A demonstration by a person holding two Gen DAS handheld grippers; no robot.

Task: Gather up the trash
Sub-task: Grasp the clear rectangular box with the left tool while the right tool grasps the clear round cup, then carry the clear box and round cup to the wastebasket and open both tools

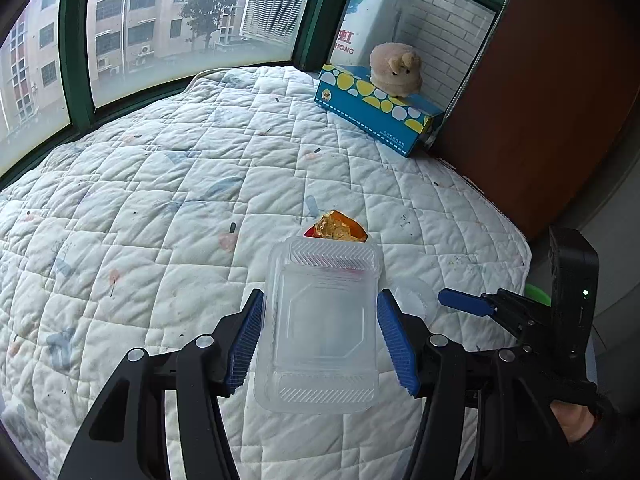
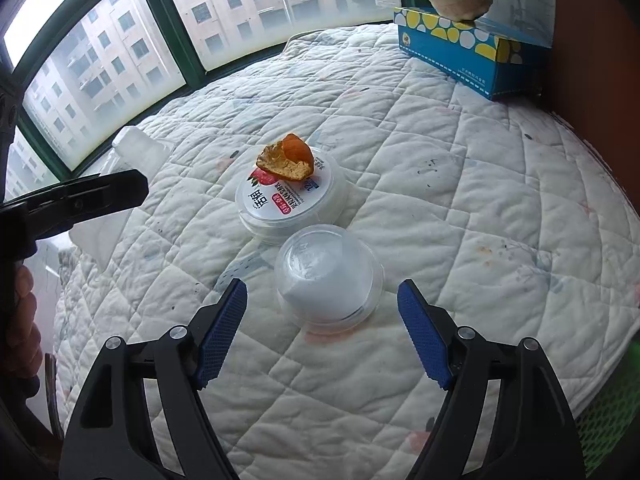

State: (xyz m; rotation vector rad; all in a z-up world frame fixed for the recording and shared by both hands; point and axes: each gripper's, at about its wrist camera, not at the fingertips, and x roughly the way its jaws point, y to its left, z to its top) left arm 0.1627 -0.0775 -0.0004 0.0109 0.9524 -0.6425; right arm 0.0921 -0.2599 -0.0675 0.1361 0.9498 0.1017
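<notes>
L claw: clamped on tray; thin walls could buckle, slip.
R claw: apart, empty; cup just ahead could skid on the quilt.

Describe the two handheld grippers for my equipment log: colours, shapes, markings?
Both the left gripper and right gripper have black angular frames, silver pivot bolts and blue ribbed pads on the jaws. A black box with a green light rides the right one.

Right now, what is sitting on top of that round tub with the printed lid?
A piece of orange peel lies on the tub's lid, toward its far edge. Whether anything is inside the tub cannot be seen, because the lid covers it.
</notes>
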